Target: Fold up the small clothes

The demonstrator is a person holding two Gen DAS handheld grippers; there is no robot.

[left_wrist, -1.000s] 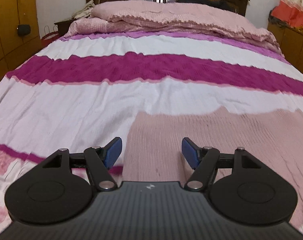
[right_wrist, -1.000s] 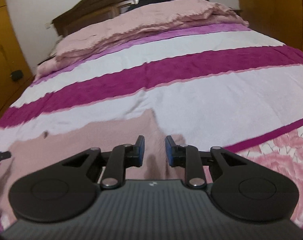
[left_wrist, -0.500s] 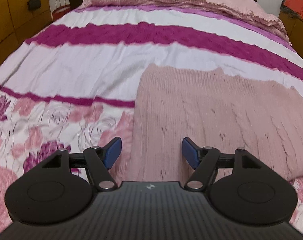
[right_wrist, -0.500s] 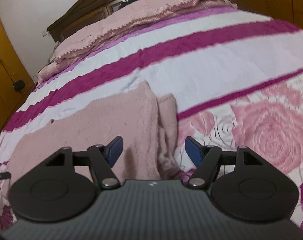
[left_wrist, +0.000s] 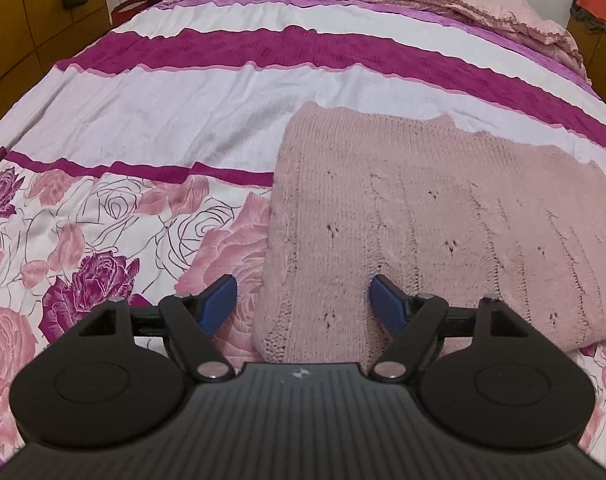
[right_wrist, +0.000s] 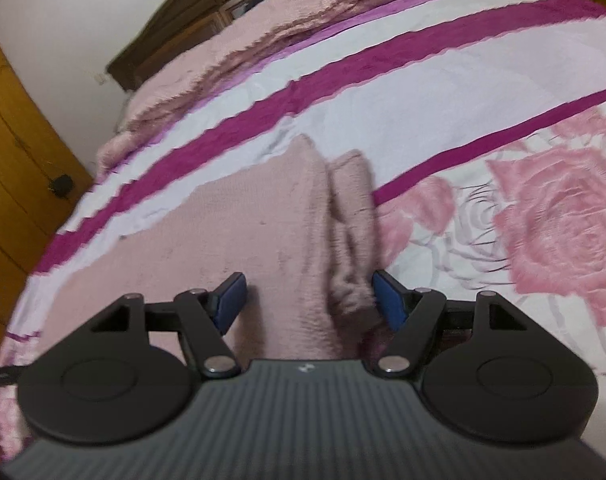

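Pink knit sweater (left_wrist: 415, 216) flat on bed (left_wrist: 183, 112) near its foot edge: soft, light, stretchy, so pinch near hem corners; left gripper (left_wrist: 303, 304) and right gripper (right_wrist: 309, 296) both spread wide, empty.

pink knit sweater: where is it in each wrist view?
Left wrist: the pink knit sweater fills centre-right, its near-left corner between the open left tool fingers.
Right wrist: centre-left, its folded right edge running toward the open right tool.
Shared landmark: the broad magenta bedspread stripe beyond it.
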